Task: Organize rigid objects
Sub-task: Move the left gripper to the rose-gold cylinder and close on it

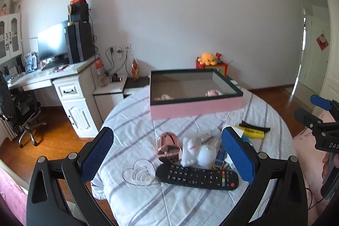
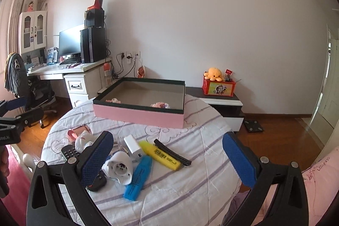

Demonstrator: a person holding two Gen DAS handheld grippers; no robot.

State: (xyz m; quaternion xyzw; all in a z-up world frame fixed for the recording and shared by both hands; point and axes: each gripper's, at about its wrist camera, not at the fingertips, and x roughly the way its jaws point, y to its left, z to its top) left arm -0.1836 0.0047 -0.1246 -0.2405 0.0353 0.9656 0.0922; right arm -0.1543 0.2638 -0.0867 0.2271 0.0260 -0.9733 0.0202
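Observation:
A pink box with a dark rim stands open at the far side of the striped round table. Two small pinkish items lie inside it. My left gripper is open above a black remote, a rose-gold round case and a white bagged item. My right gripper is wide open over a yellow highlighter, a blue highlighter, a white charger, a white bulb and a black hair clip. Neither holds anything.
A desk with a monitor and an office chair stand to the left. A low cabinet carries a red box and a yellow plush toy. Wooden floor surrounds the table, and a pink bed lies at the right.

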